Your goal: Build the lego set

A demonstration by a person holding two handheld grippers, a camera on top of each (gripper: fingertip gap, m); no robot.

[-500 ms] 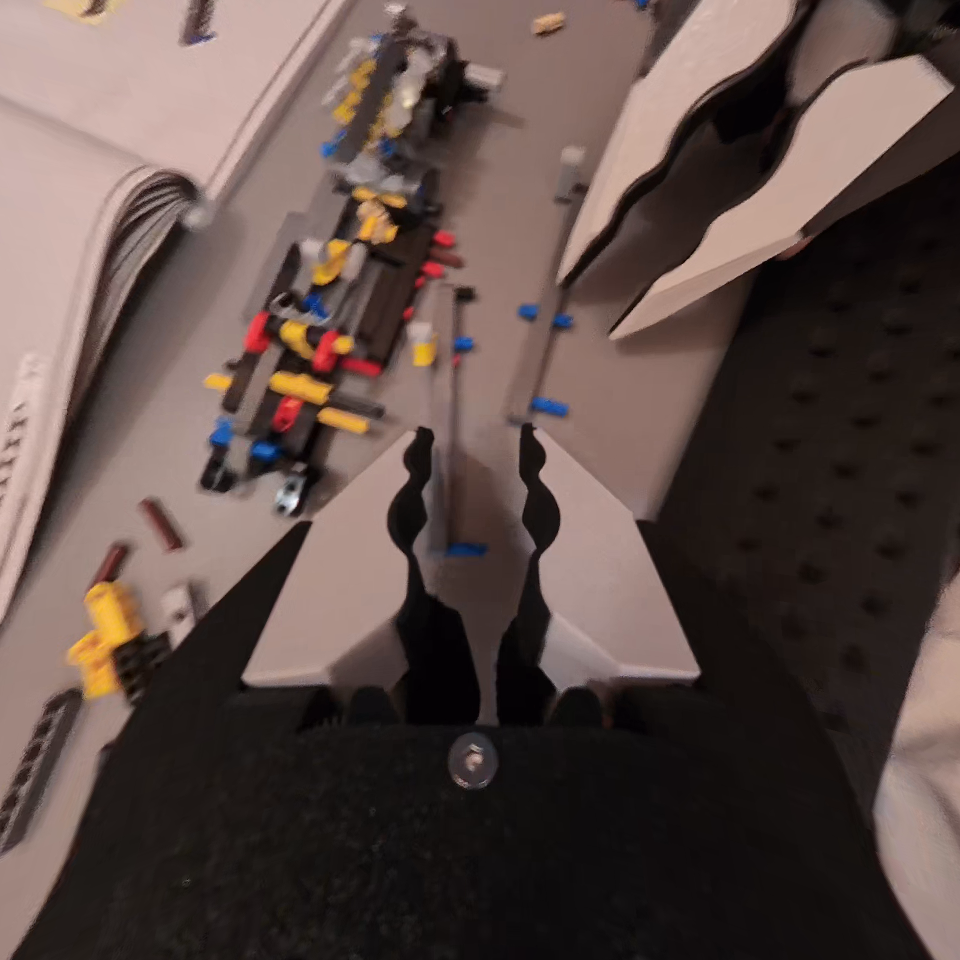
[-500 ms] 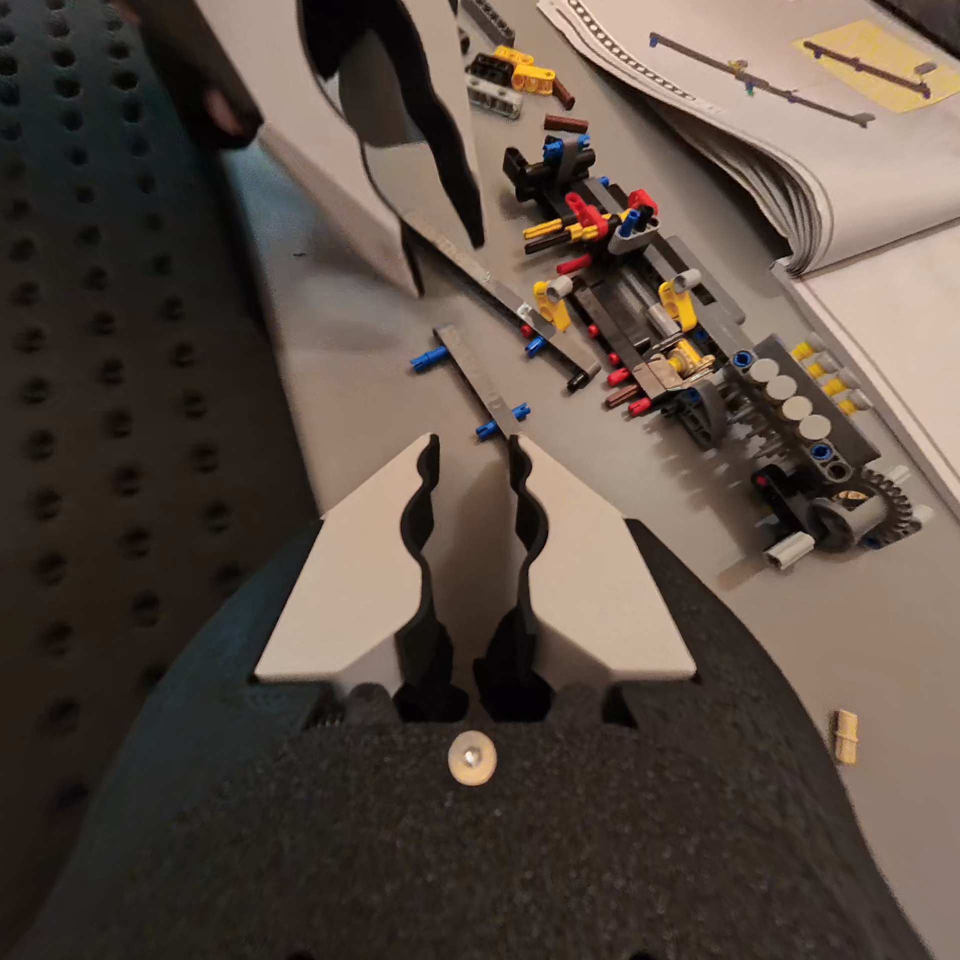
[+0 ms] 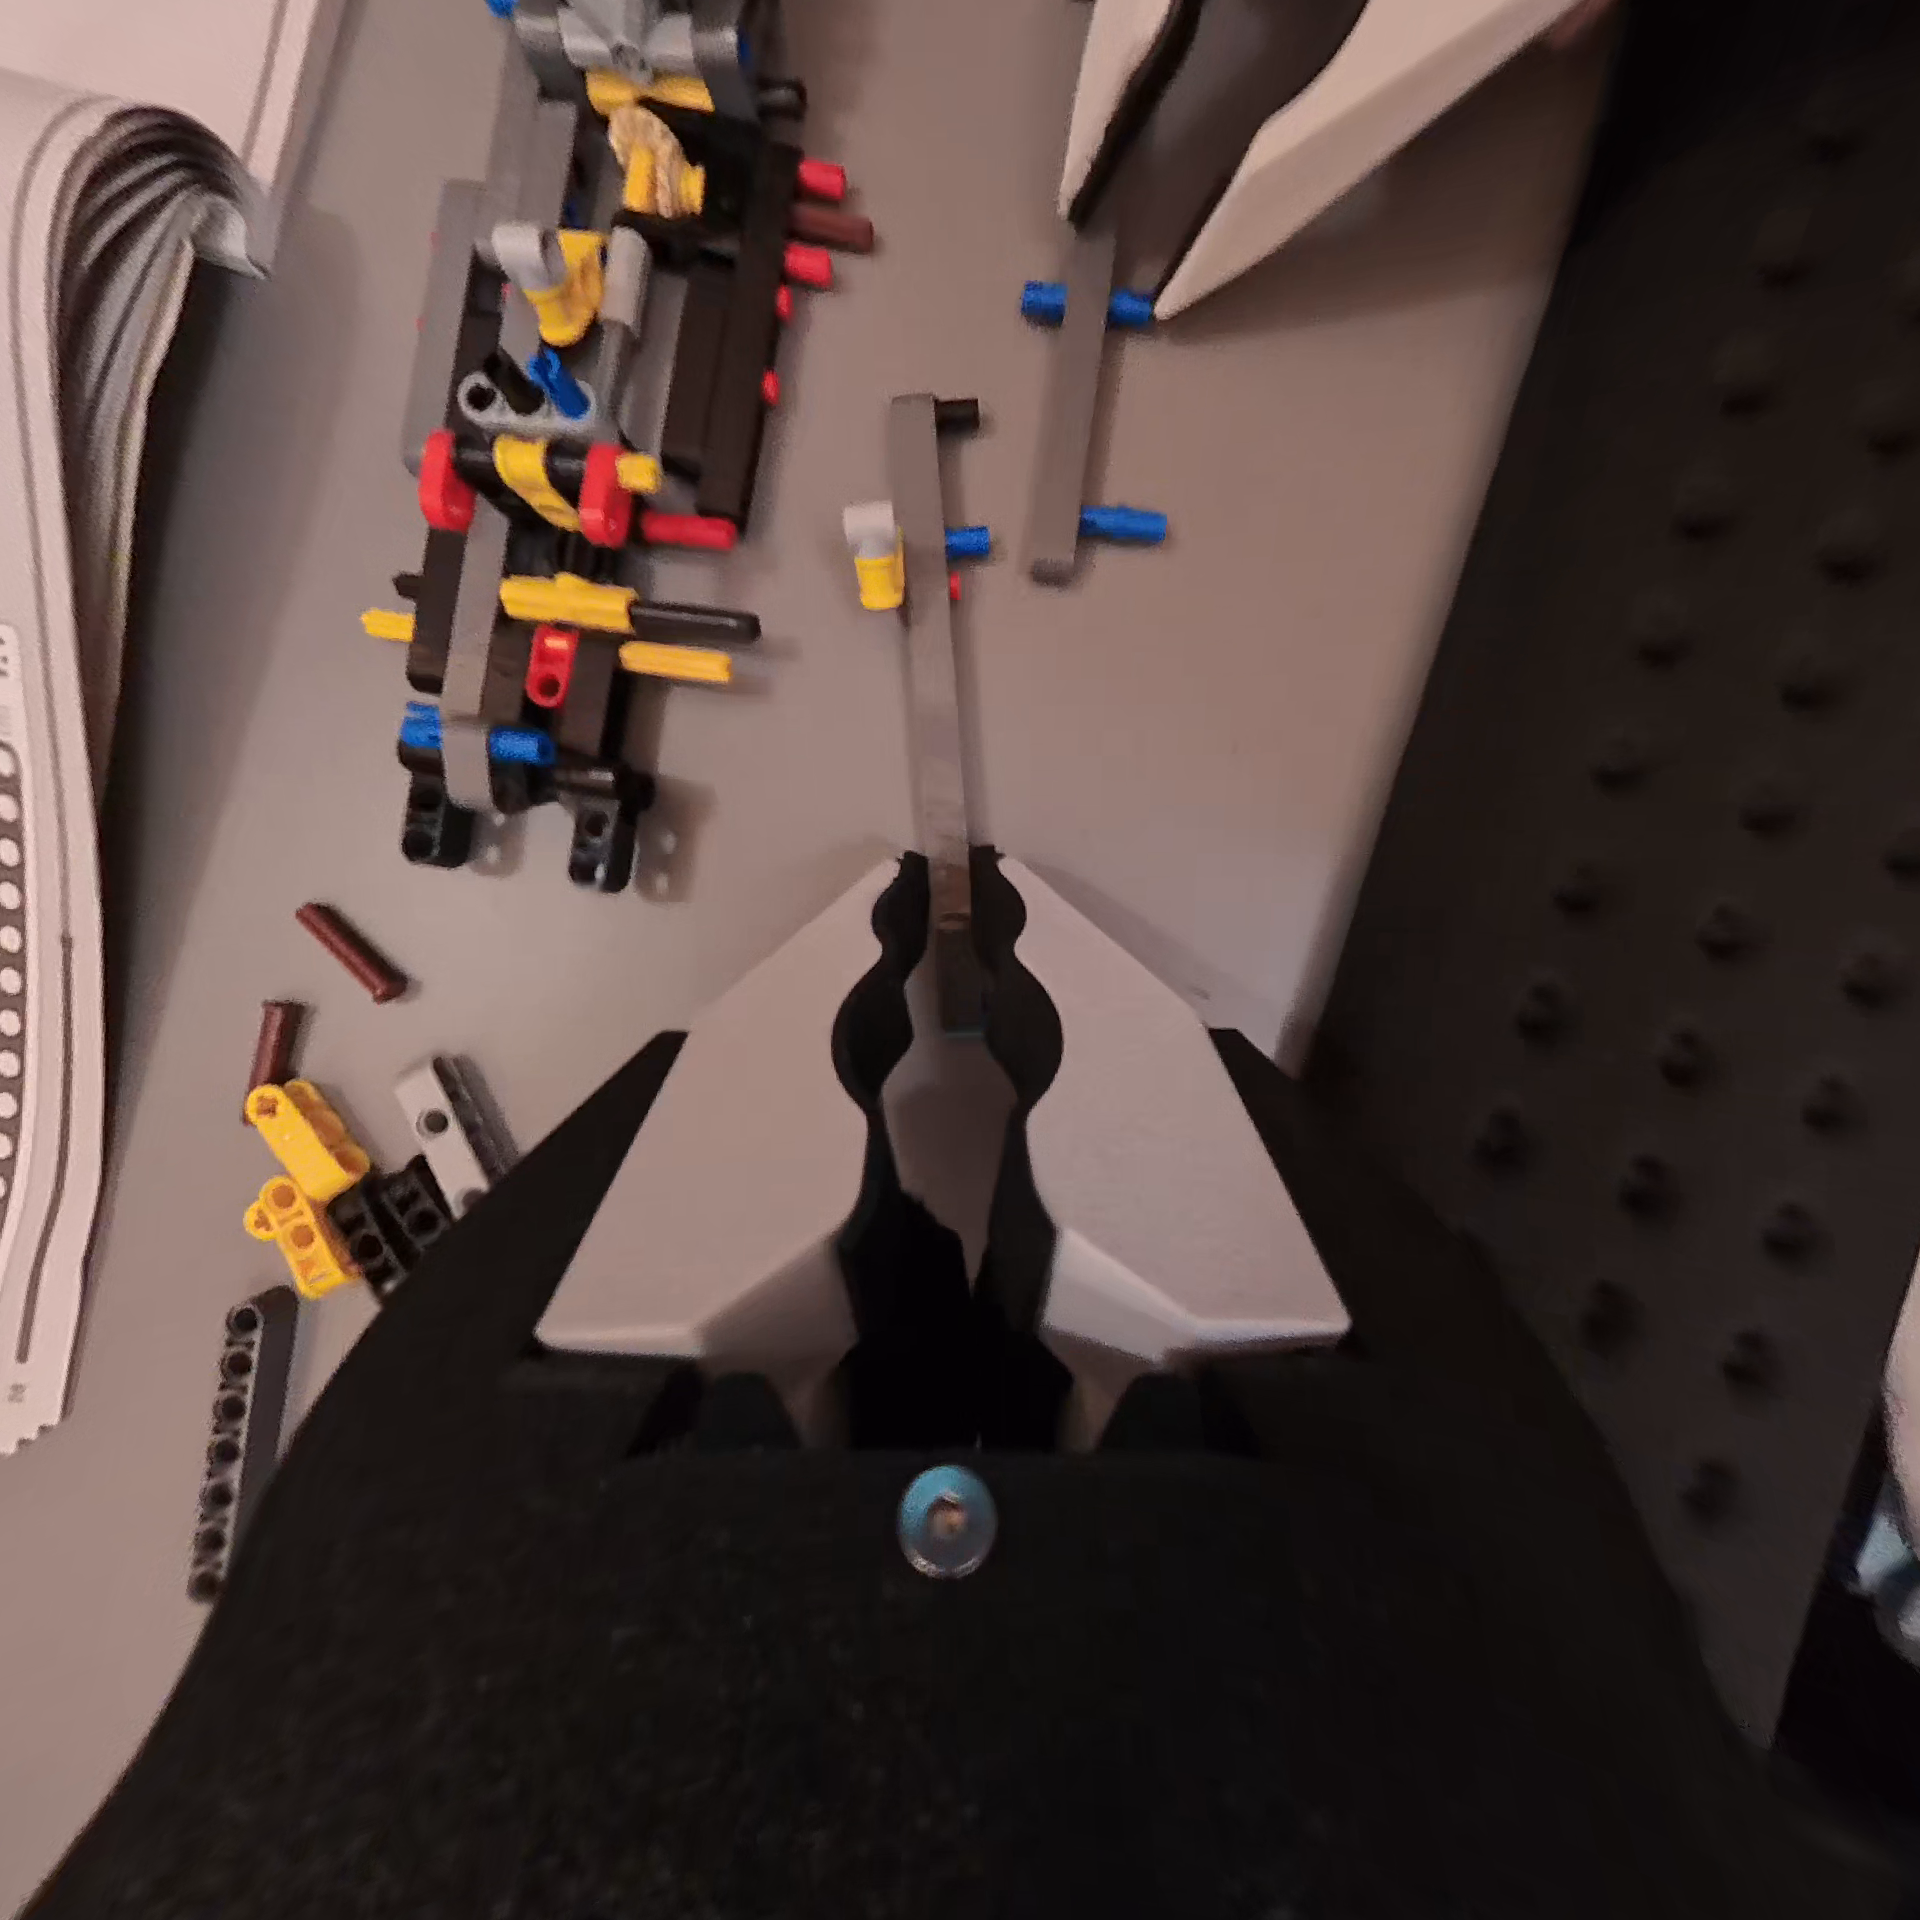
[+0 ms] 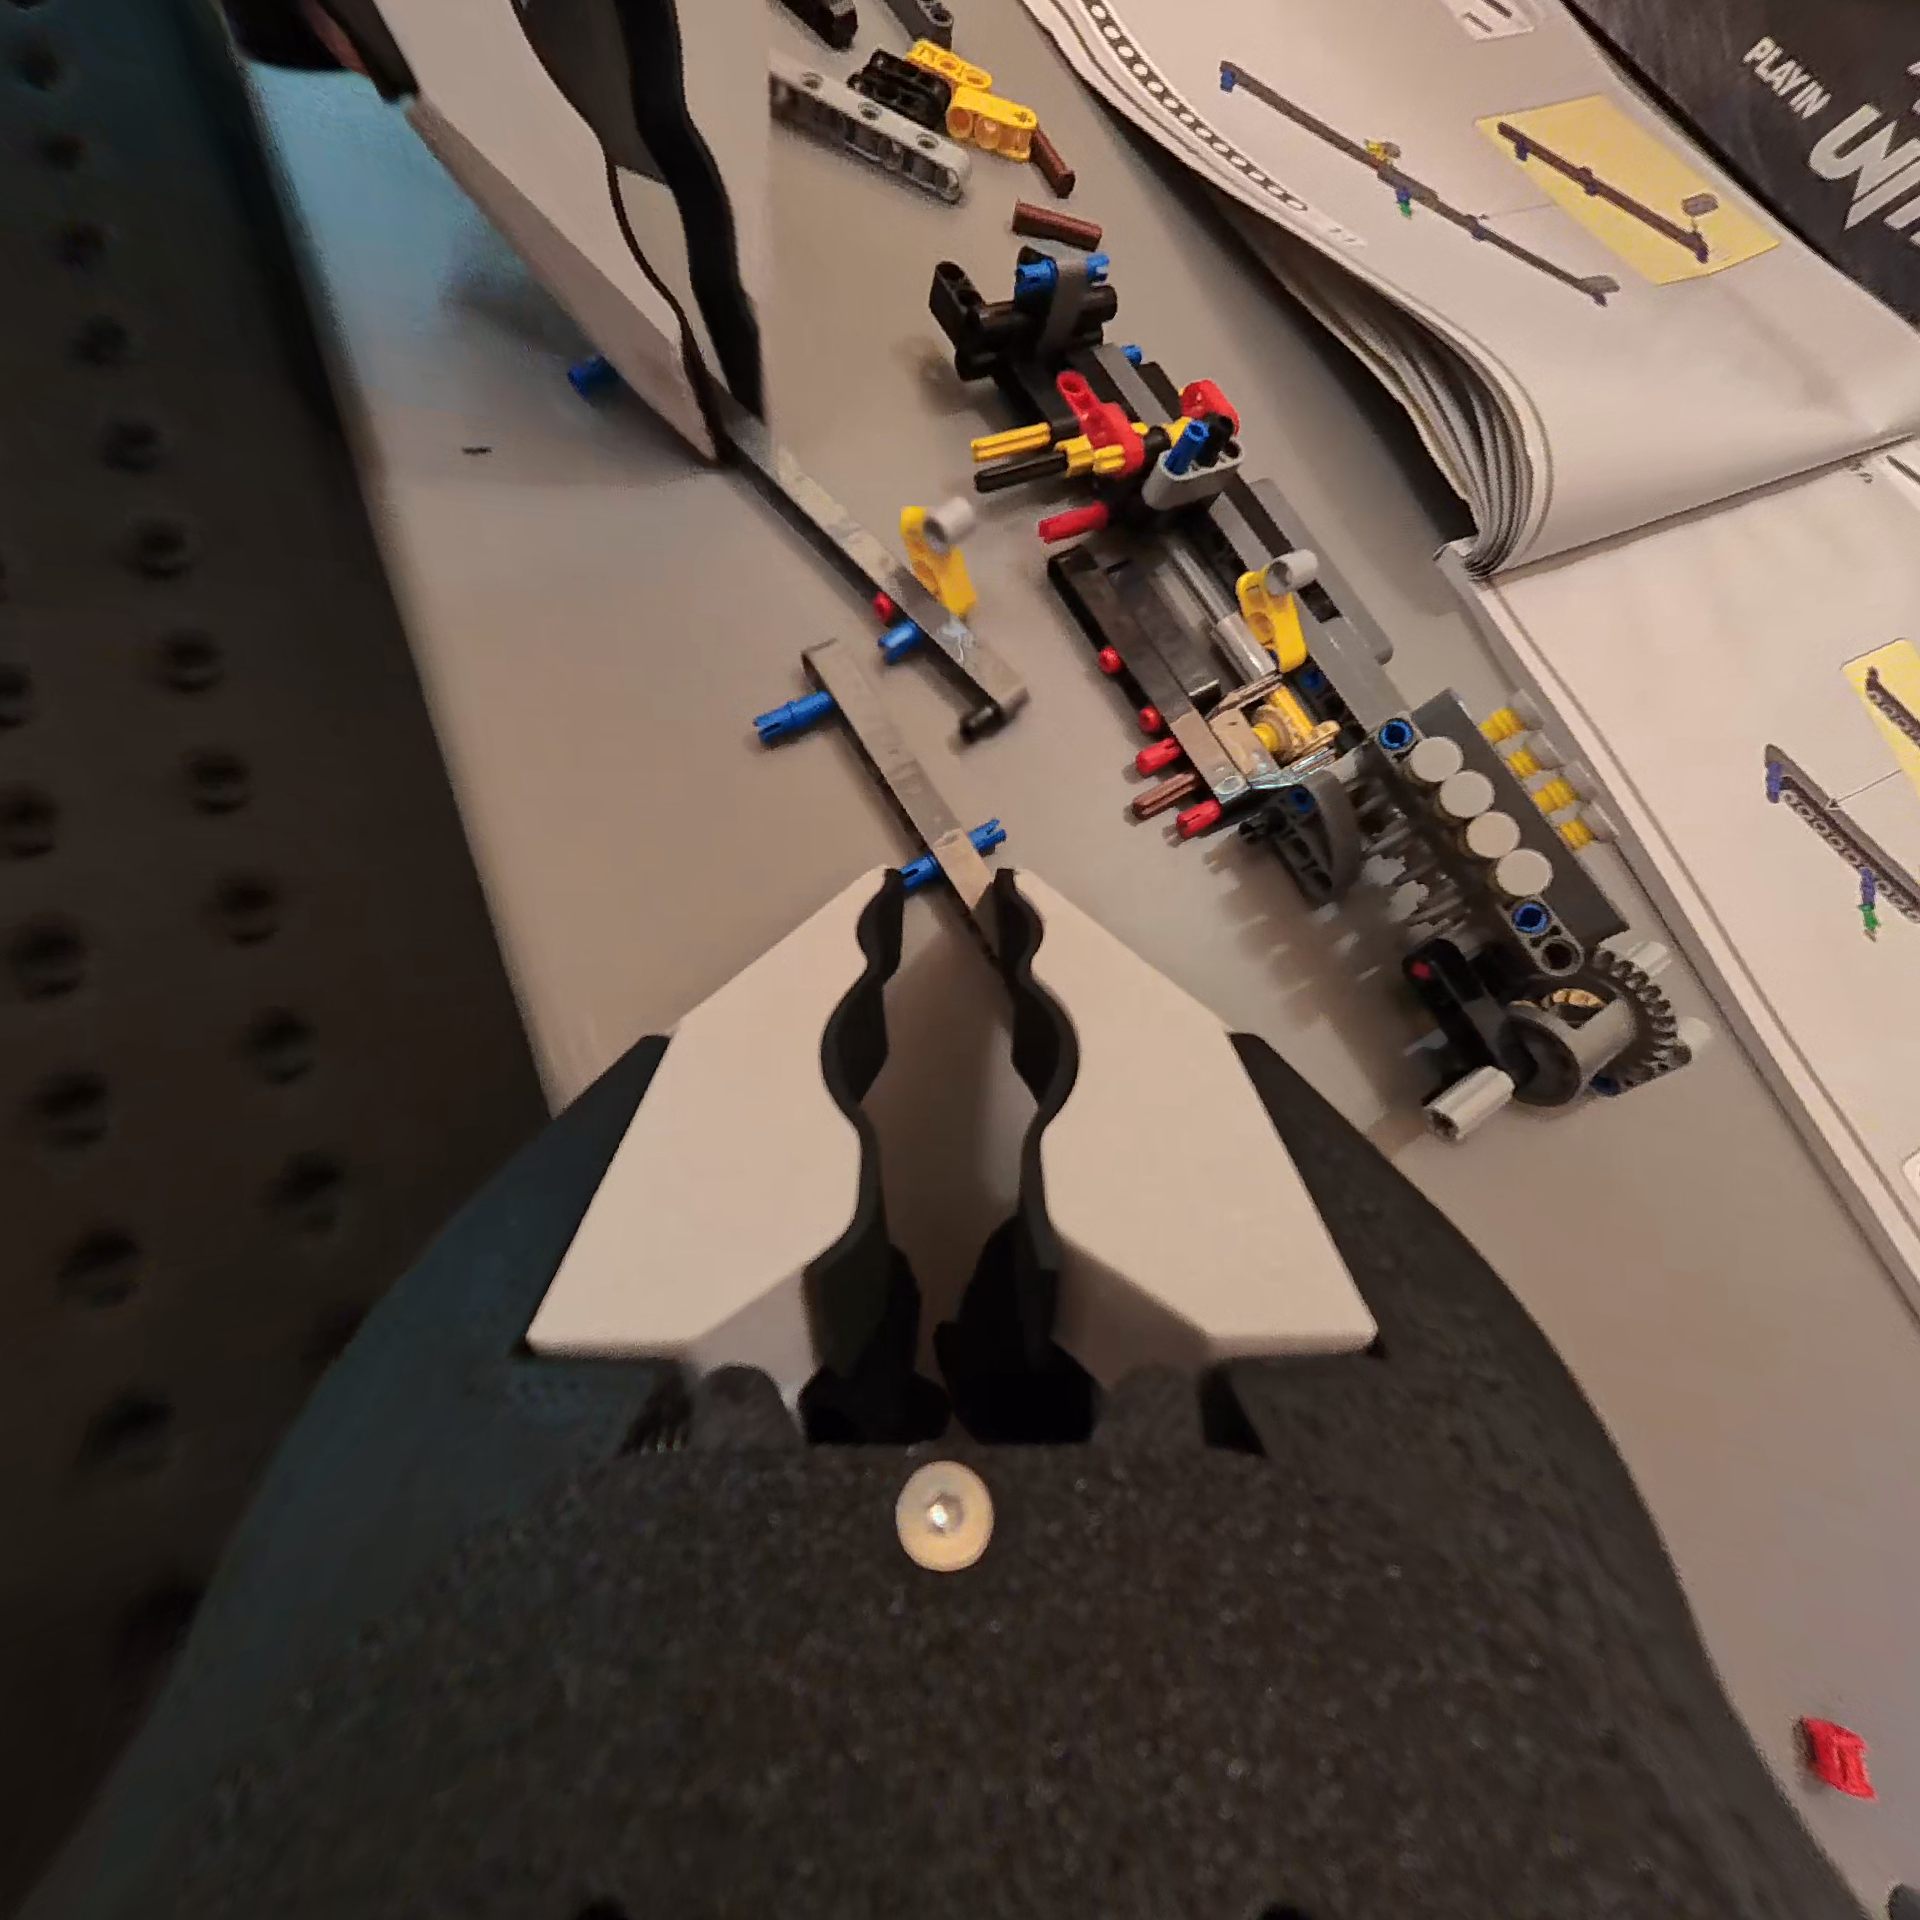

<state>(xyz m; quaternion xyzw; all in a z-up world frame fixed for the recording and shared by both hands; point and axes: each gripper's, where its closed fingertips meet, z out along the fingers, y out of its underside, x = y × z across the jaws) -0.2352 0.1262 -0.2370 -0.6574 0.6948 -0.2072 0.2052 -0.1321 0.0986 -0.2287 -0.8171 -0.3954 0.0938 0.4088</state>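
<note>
1. Grey tabletop [image 4: 582, 582], dark perforated mat along its edge, open instruction booklet [image 4: 1558, 343] on the far side.
2. Main lego assembly [image 4: 1299, 665]: between booklet and loose beams.
3. Left gripper [image 3: 945, 862]: narrow, closed on long grey beam [image 3: 930, 665].
4. Right gripper [image 4: 945, 883]: tips straddle short grey beam [image 4: 883, 758]; whether it grips, I cannot tell.
5. I'd align the blue pins [image 4: 795, 717] squarely before pressing.

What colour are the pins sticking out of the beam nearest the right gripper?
Blue pins on the grey beam; clearest in the right wrist view.
</note>
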